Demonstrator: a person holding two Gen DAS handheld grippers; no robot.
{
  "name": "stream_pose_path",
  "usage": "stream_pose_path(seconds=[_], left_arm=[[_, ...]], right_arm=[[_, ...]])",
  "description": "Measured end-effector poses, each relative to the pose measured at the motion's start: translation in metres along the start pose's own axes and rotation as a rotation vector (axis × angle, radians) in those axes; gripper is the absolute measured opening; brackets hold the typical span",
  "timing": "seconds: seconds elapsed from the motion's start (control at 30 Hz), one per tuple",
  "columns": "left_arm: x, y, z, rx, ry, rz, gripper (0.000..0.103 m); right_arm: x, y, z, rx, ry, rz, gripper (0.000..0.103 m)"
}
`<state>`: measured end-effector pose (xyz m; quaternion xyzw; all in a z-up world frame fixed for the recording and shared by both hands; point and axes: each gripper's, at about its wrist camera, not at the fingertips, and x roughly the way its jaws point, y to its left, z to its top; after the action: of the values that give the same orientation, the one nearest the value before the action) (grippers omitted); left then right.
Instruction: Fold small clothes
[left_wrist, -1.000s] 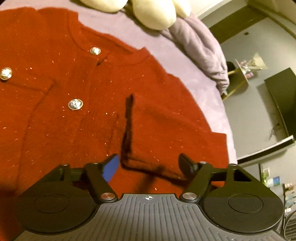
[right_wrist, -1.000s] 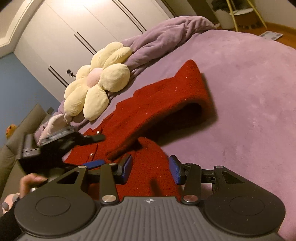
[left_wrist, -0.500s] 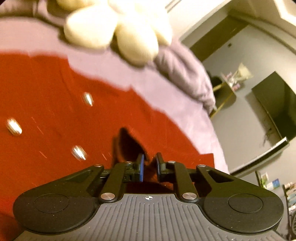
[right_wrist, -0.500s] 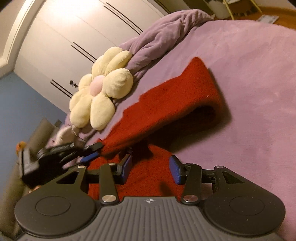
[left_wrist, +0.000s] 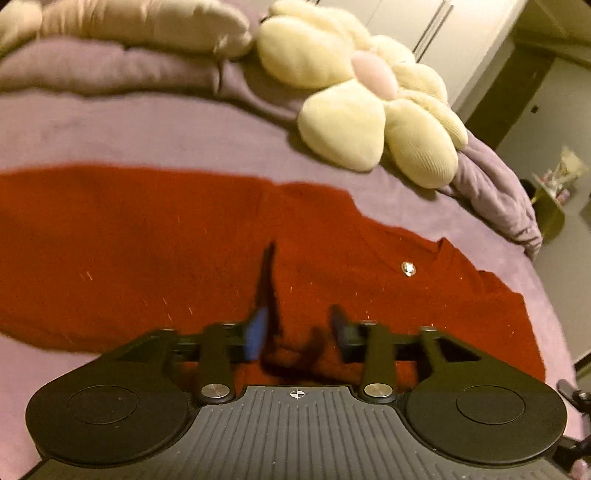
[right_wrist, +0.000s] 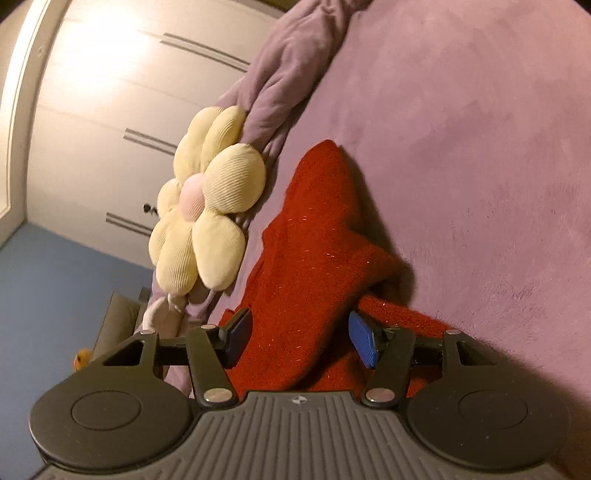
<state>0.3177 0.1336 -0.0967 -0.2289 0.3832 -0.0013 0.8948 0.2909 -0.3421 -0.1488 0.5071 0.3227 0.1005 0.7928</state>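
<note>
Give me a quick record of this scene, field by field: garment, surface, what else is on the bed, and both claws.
garment: red cardigan with a metal button, partly folded
surface: purple bed cover
nearby: flower pillow, bunched blanket
left claw: jaws apart, just been opening, over the cardigan, pads not pressing it
right claw: jaws apart, just been opening, a fold of cardigan between them, not pinched
</note>
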Motion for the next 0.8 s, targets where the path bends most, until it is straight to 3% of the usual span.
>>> stream_pose_path(seconds=[0.07,0.1,0.13,0.17,0.27,0.37,0.47,0.63,0.73,0.77,0.8], left_arm=[[0.008,0.008,-0.001,-0.059,0.022,-0.034,0.050],[0.012,0.010,0.000,-0.079,0.030,-0.029,0.043],[0.015,0.013,-0.001,-0.085,0.036,-0.019,0.016],[0.017,0.011,0.002,-0.076,0.036,-0.010,0.014],[0.012,0.005,0.012,-0.049,-0.007,-0.011,0.013],[0.000,-0.001,0.026,0.006,-0.071,-0.018,0.011],[-0.009,0.003,0.036,0.044,-0.119,0.022,0.011],[0.000,0.023,0.027,0.022,-0.079,0.064,0.011],[0.008,0.031,0.016,0.023,-0.051,0.089,0.007],[0.010,0.033,0.015,0.020,-0.048,0.095,0.007],[0.010,0.034,0.016,0.015,-0.051,0.096,0.007]], right_arm=[[0.005,0.000,0.000,0.003,-0.005,-0.015,0.057],[0.008,0.000,0.000,0.004,-0.009,-0.024,0.053],[0.010,0.000,0.000,0.005,-0.009,-0.031,0.051],[0.013,0.001,0.000,0.003,-0.008,-0.044,0.047],[0.020,0.003,0.000,-0.013,-0.012,-0.075,0.039],[0.027,0.004,0.001,-0.026,-0.014,-0.090,0.039],[0.030,0.006,-0.001,-0.042,-0.014,-0.096,0.039],[0.029,0.000,-0.001,-0.010,-0.025,-0.084,0.038],[0.031,-0.002,0.000,-0.003,-0.023,-0.080,0.027],[0.032,0.000,0.001,-0.018,-0.020,-0.087,0.013],[0.033,0.001,0.001,-0.038,-0.018,-0.090,0.010]])
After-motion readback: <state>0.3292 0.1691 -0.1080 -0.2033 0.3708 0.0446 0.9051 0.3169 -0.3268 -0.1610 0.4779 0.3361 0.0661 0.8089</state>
